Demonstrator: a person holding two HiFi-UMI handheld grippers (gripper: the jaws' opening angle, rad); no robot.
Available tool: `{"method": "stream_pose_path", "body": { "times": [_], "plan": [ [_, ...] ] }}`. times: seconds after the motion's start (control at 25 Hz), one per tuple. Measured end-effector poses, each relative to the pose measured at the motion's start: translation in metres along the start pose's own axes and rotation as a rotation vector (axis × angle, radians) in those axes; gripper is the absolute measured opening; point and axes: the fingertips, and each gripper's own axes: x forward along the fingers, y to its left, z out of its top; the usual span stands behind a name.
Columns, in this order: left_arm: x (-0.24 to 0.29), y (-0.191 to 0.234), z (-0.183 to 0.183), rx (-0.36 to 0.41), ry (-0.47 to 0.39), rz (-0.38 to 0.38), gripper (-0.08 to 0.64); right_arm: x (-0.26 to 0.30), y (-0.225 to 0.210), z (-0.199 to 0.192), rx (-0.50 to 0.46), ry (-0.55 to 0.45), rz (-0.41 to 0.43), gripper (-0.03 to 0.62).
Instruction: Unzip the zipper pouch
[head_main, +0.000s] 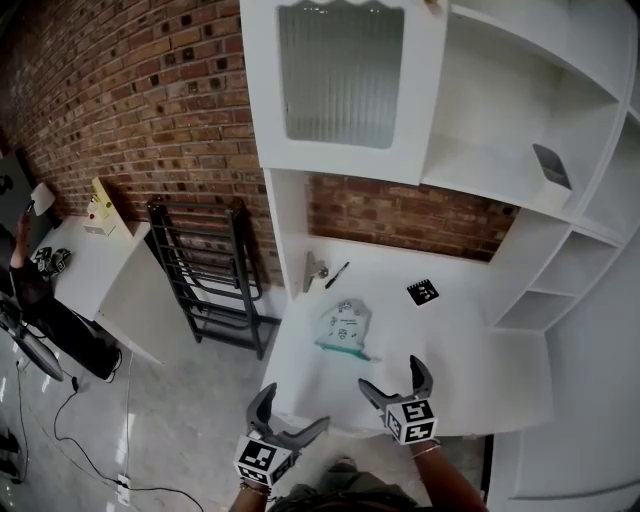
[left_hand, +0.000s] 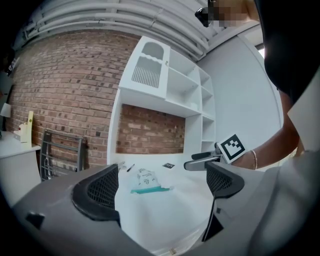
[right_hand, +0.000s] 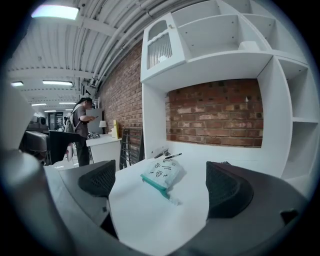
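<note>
The left gripper (head_main: 295, 408) hangs just off the near edge of the white table (head_main: 480, 380). Its fingers (left_hand: 97, 192) are spread wide, with nothing between them and touching nothing. The right gripper (head_main: 392, 375) is beside it, over the table's near edge, and its fingers (right_hand: 227, 190) are equally wide apart and empty.

The zipper pouch (head_main: 343, 327) lies flat on the table beyond both grippers, well apart from either. It is white with small print, and its teal zipper edge faces the grippers. I cannot tell whether the zipper is done up.

Further back, near the brick wall, a black pen (head_main: 337, 274) lies on the table. A black-and-white marker card (head_main: 423, 292) lies off to its right.
</note>
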Motion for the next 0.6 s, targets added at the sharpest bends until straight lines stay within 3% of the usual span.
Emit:
{"method": "stream_pose_path", "body": {
  "times": [0.24,0.44,0.6],
  "plan": [
    [0.009,-0.003,-0.003,-0.025,0.031,-0.033,0.548,0.048,-0.01,-0.019,-0.003,0.09,0.052,0.561],
    [0.009,0.0,-0.01,-0.045,0.038,-0.014,0.543,0.091,-0.002,-0.03,-0.1,0.147,0.093,0.561],
    [0.012,0.003,-0.011,-0.063,0.044,-0.009,0.54,0.123,0.003,-0.047,-0.09,0.219,0.144,0.558]
  ]
}}
